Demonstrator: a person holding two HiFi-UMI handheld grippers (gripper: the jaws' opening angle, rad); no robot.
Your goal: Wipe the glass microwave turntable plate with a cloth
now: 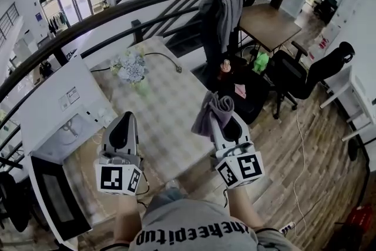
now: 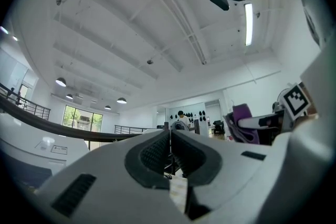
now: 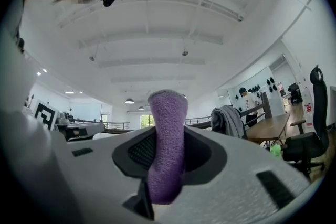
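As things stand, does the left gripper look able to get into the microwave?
Probably yes: the microwave has its door standing open right beside the left gripper, and nothing shows between them.

I see the purple, fuzzy cloth (image 3: 167, 128) clamped between the jaws of my right gripper (image 3: 167, 150). It stands upright and bunched, with loose folds draping past the jaw tips.

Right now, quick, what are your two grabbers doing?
Left gripper: shut, nothing between its jaws.
Right gripper: shut on the purple cloth.
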